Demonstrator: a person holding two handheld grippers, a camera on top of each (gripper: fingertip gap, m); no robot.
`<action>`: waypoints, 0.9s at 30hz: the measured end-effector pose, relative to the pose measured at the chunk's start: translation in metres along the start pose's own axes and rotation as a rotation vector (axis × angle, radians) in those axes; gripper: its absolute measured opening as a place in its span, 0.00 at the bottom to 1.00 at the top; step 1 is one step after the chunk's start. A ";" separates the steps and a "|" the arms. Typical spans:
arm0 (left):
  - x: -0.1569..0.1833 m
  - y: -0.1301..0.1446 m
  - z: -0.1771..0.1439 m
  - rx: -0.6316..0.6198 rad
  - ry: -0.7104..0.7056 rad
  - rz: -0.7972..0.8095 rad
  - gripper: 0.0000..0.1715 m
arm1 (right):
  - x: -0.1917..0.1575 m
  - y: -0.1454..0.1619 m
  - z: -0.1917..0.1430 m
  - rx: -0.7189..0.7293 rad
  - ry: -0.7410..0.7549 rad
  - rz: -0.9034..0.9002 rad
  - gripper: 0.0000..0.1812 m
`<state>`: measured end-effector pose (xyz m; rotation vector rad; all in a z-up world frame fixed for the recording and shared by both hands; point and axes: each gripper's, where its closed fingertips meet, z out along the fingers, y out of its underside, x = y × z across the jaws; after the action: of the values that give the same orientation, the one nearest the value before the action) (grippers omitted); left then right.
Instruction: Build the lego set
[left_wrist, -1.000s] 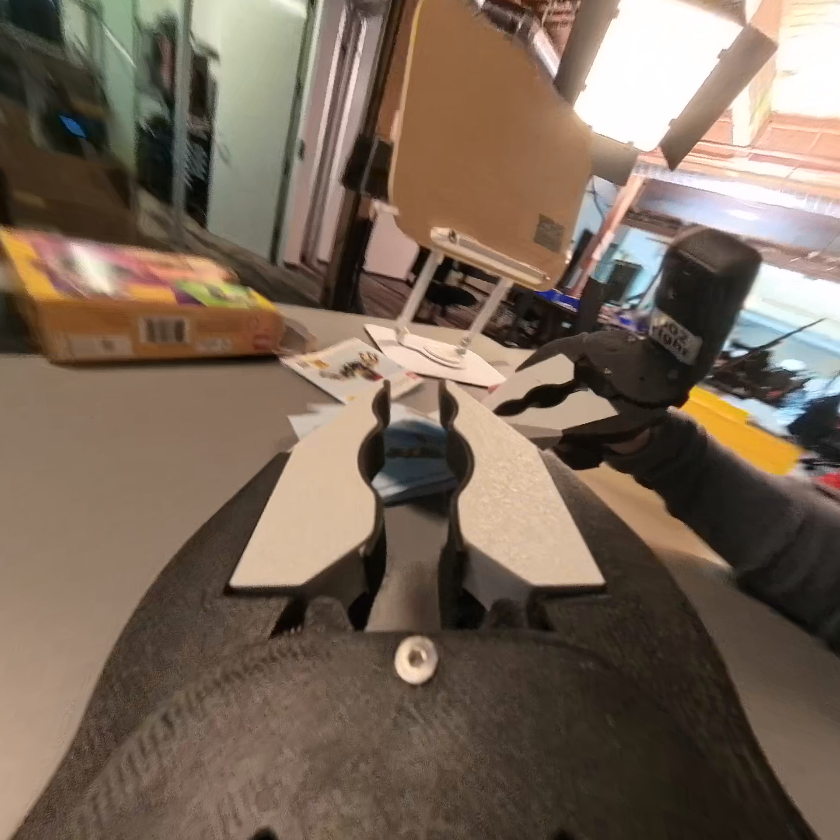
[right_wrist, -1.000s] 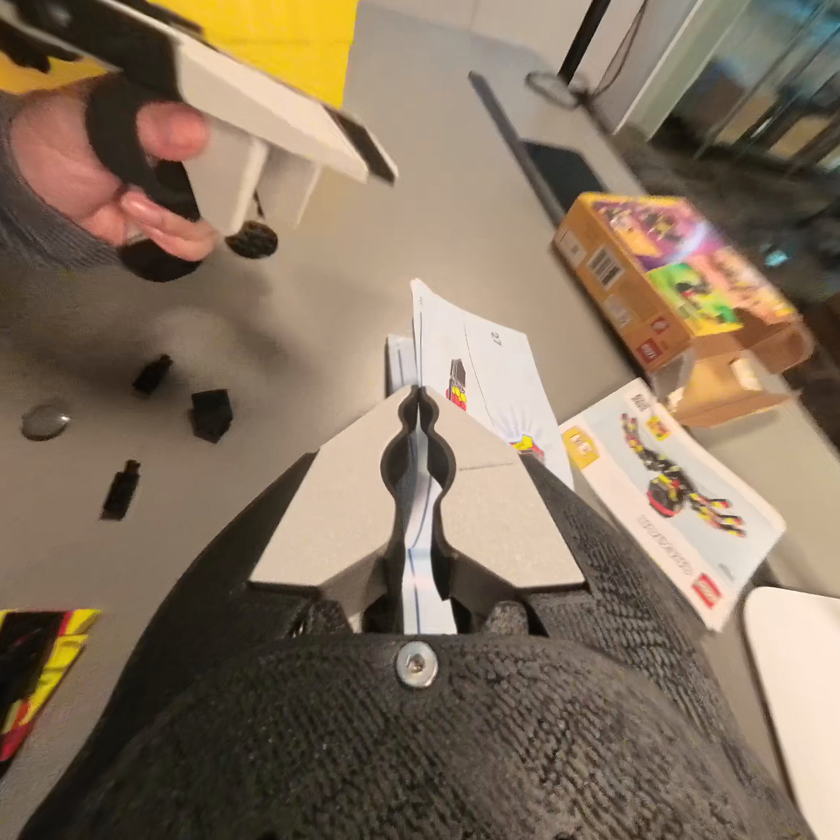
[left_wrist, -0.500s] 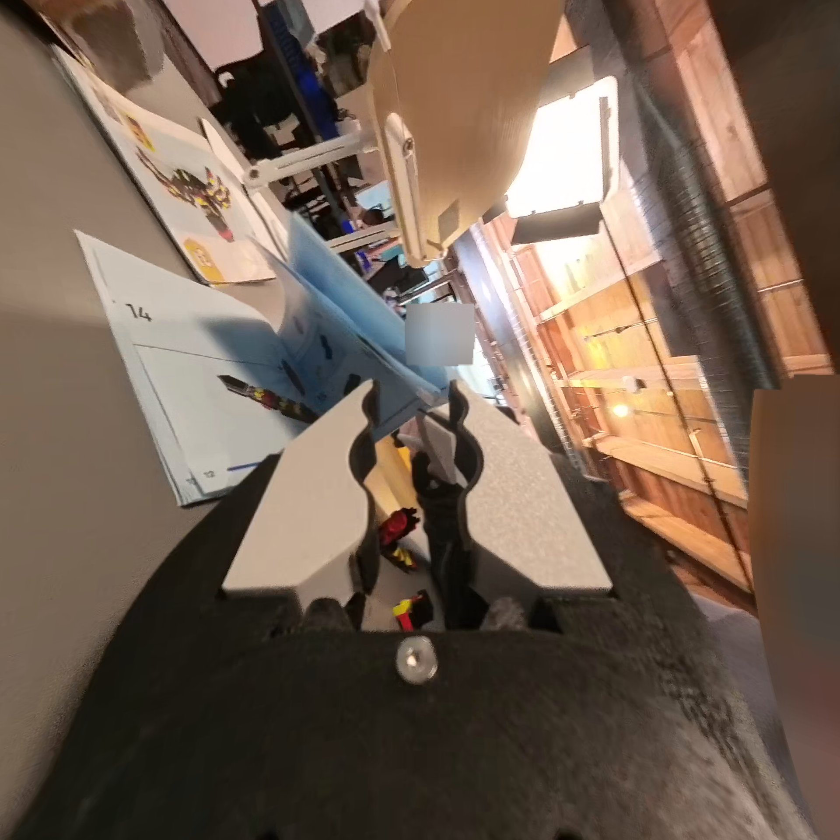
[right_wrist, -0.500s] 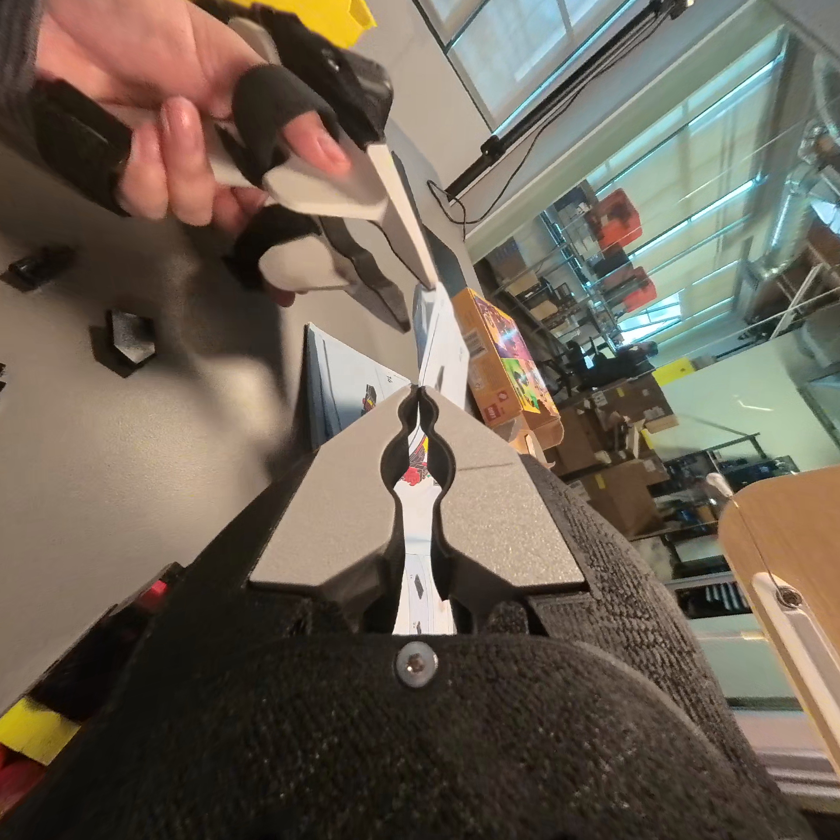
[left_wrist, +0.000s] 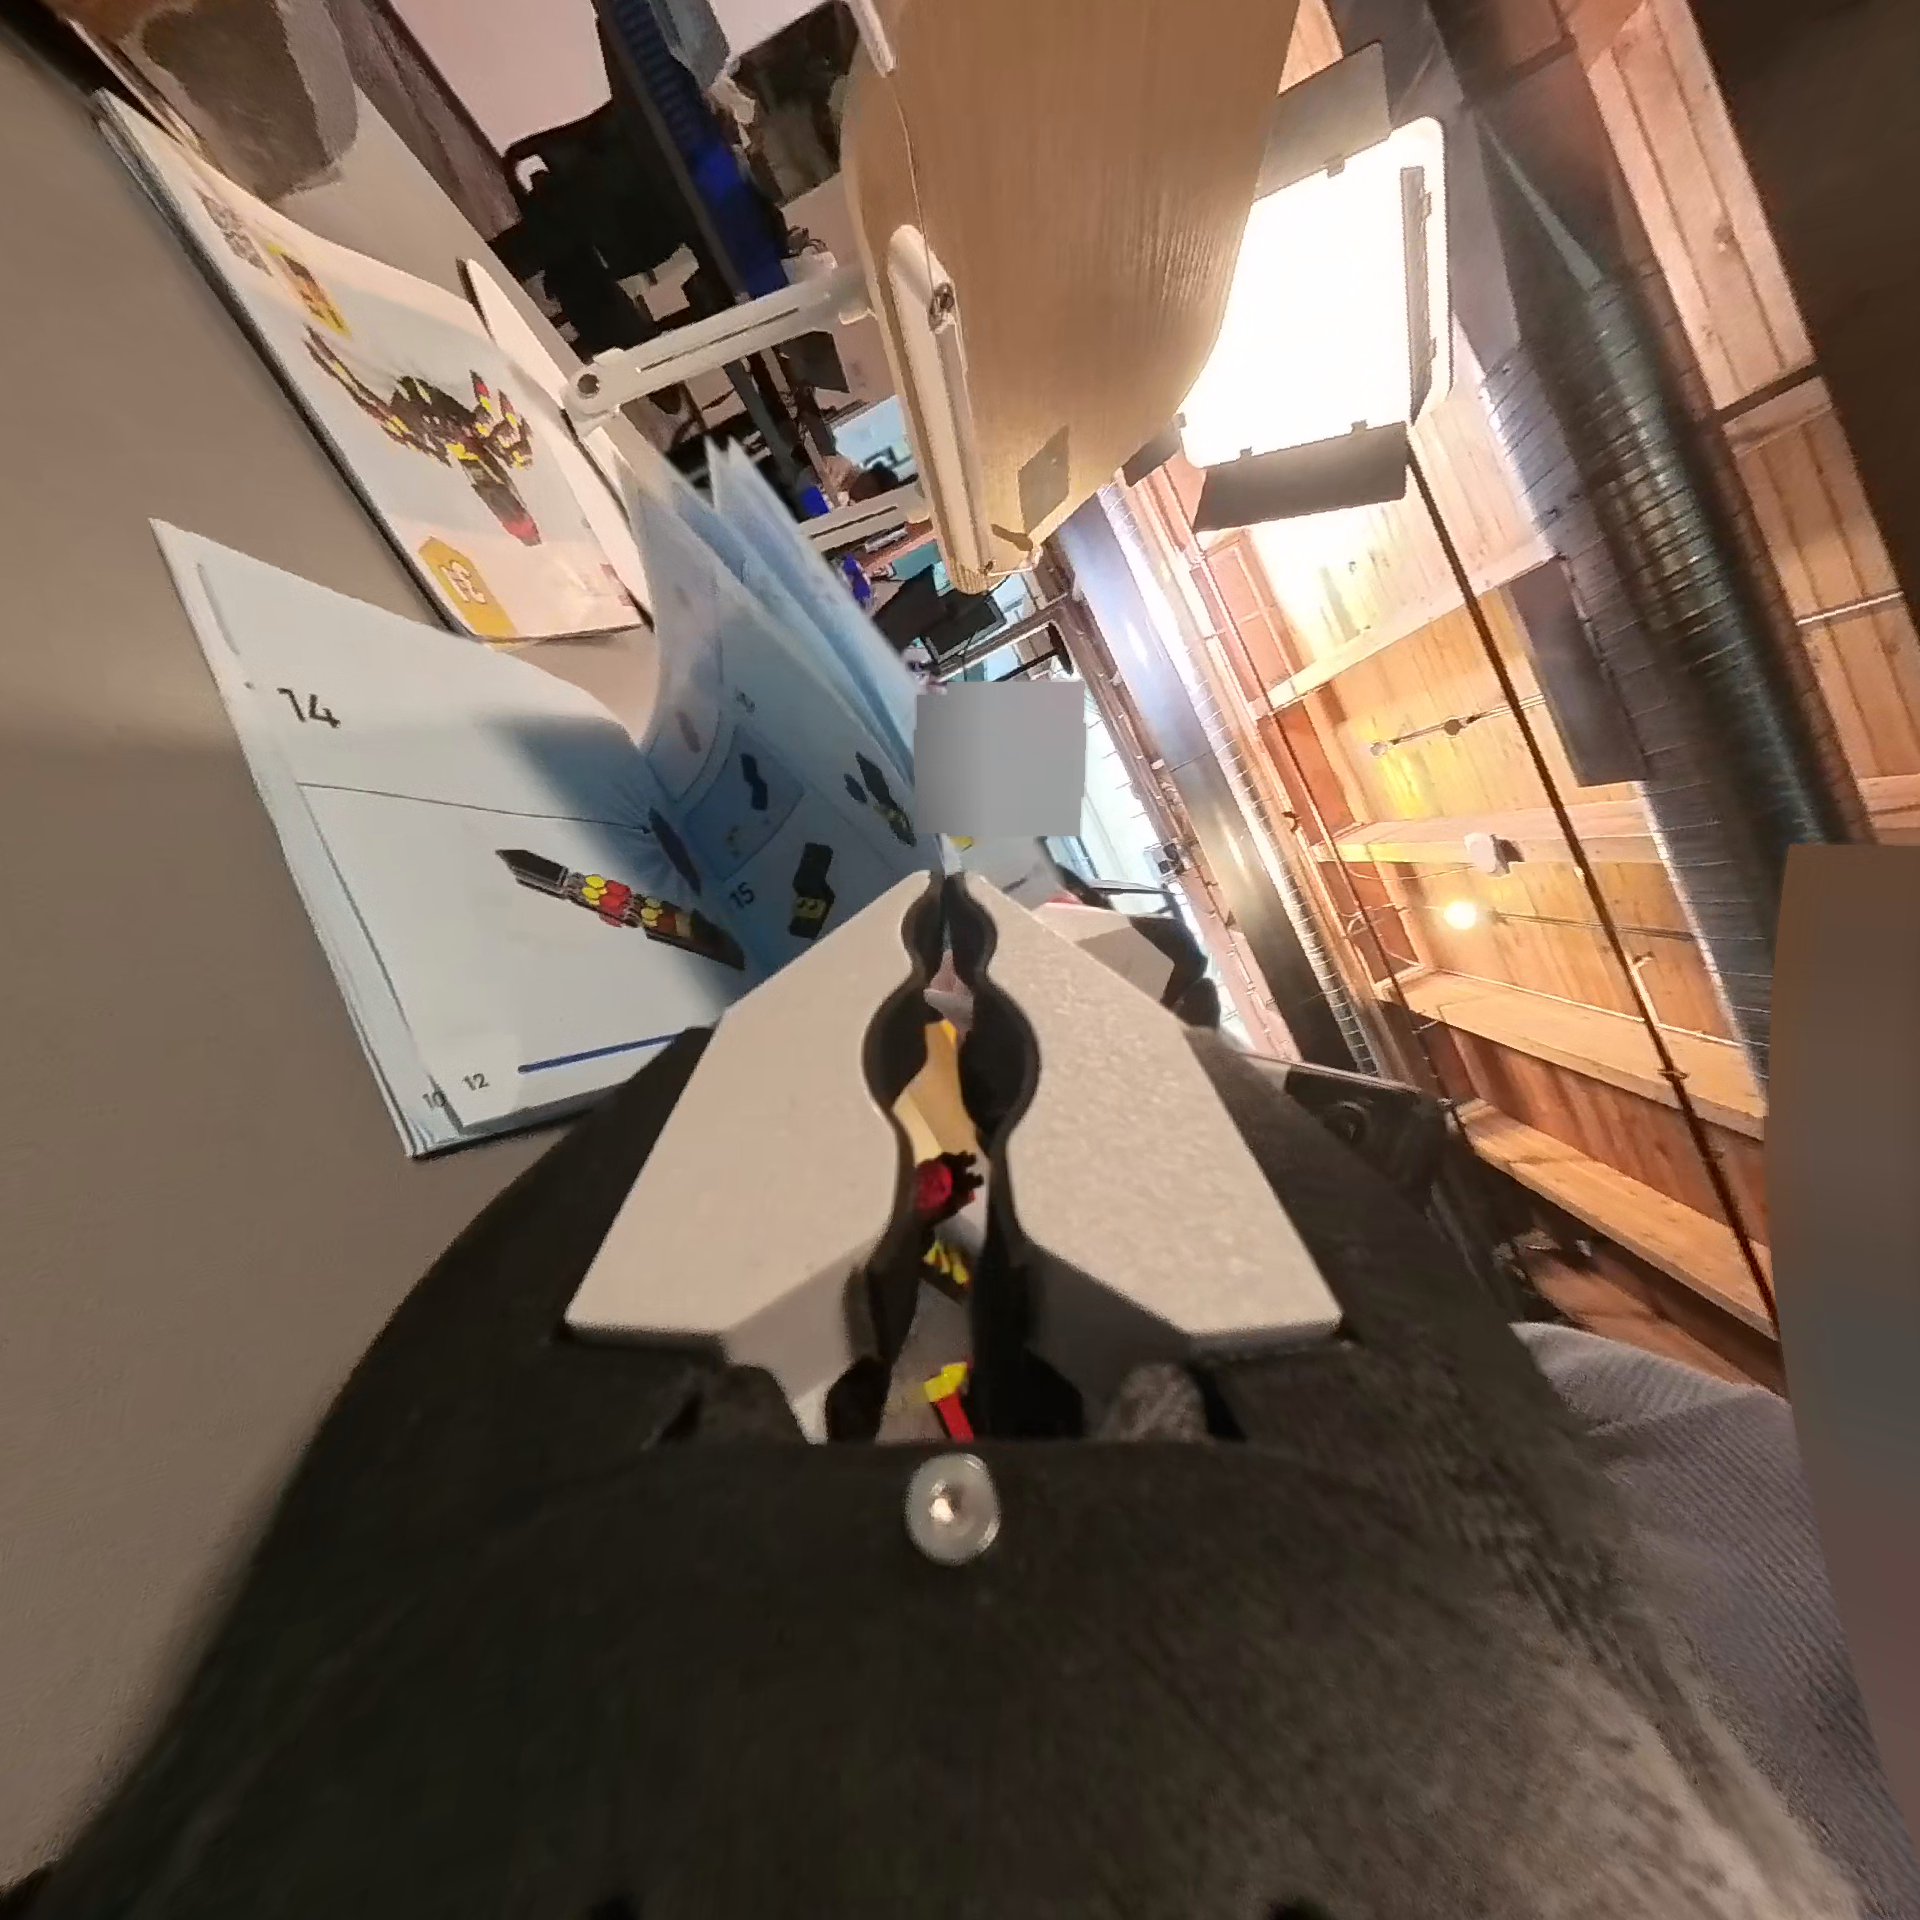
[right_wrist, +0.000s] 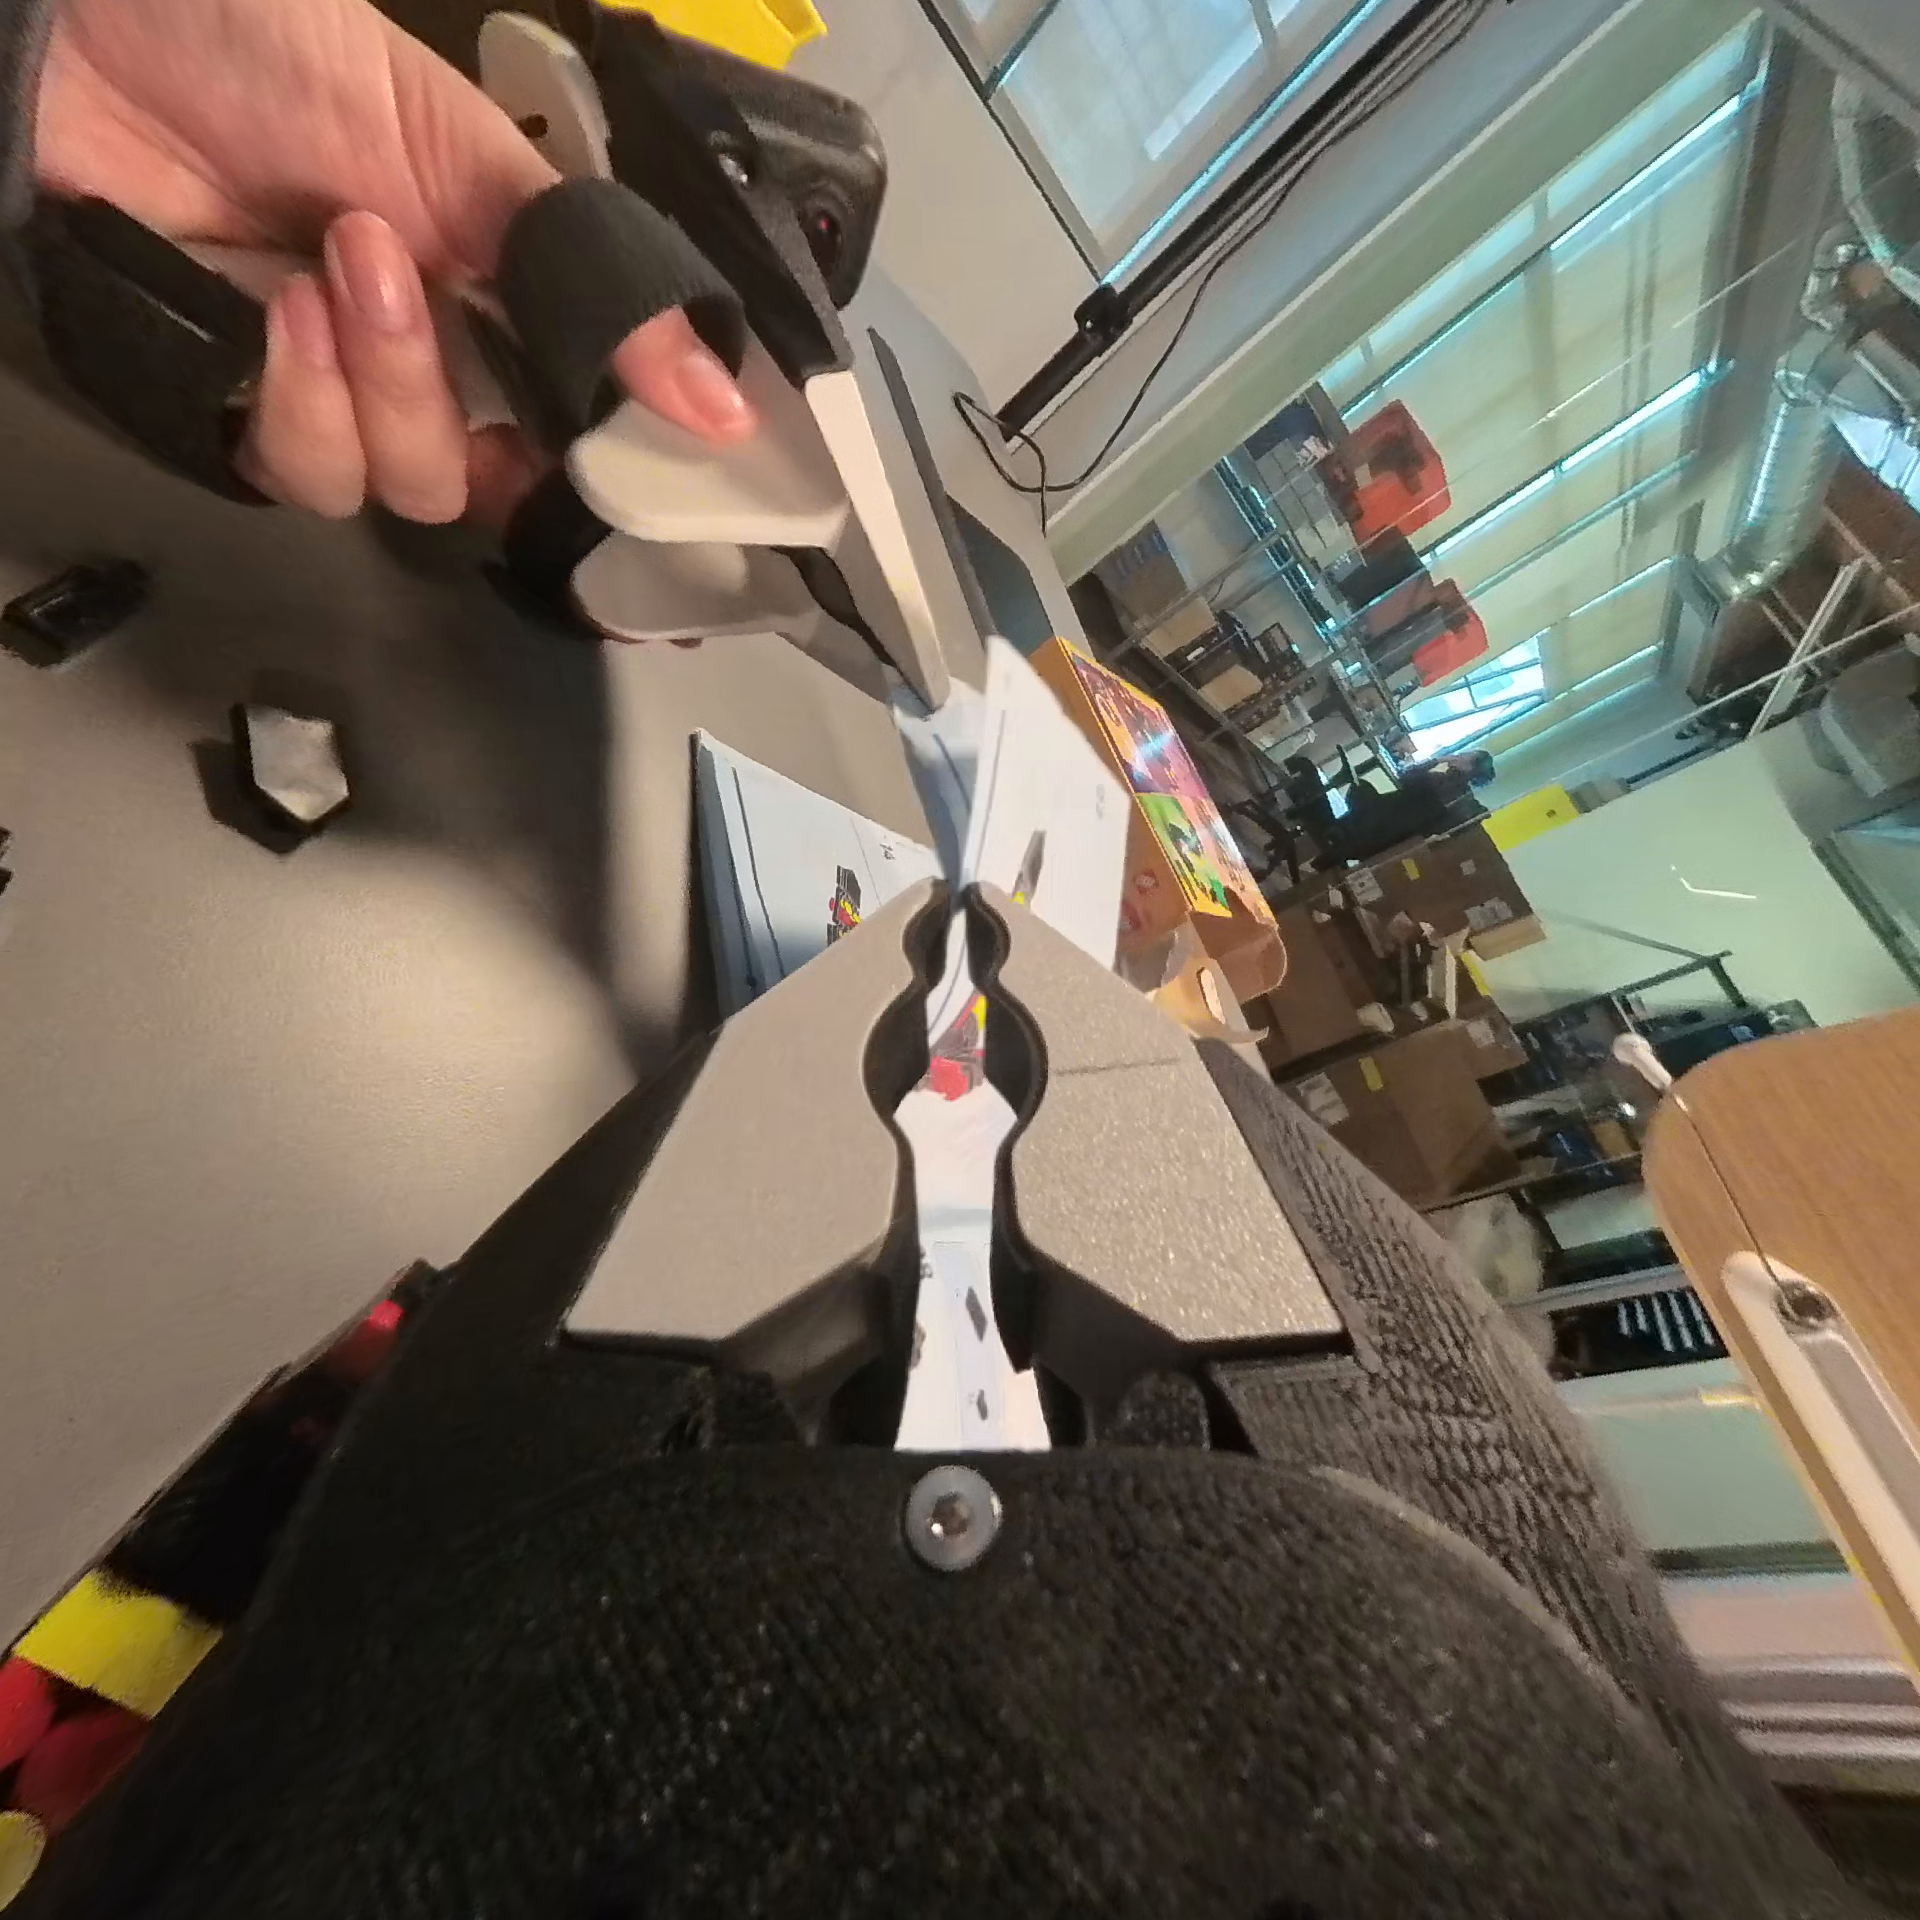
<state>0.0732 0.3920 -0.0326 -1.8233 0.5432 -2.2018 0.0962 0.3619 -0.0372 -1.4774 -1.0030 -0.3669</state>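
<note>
Both tongs, left and right, pinch booklet pages. Black bricks lie on the table.

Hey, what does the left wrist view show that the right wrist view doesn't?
Left only: the second booklet lying flat behind the open one, and a bright lamp.

Right only: the hand working the left gripper, a loose black piece on the table, and the lego box.

Both: the open booklet with its pages lifted, and the right gripper shut on a page.
</note>
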 end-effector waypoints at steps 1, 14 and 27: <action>0.000 0.001 0.001 -0.006 -0.007 0.009 0.00 | 0.000 0.002 -0.001 -0.006 0.001 0.010 0.02; -0.009 0.017 0.010 -0.098 -0.124 0.142 0.00 | 0.012 0.029 -0.017 -0.105 0.065 0.346 0.16; -0.011 0.023 0.012 -0.130 -0.157 0.193 0.00 | 0.005 0.003 0.005 -0.138 0.028 0.353 0.20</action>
<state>0.0862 0.3736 -0.0502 -1.8984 0.8083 -1.9194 0.0999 0.3691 -0.0363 -1.7334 -0.6871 -0.2033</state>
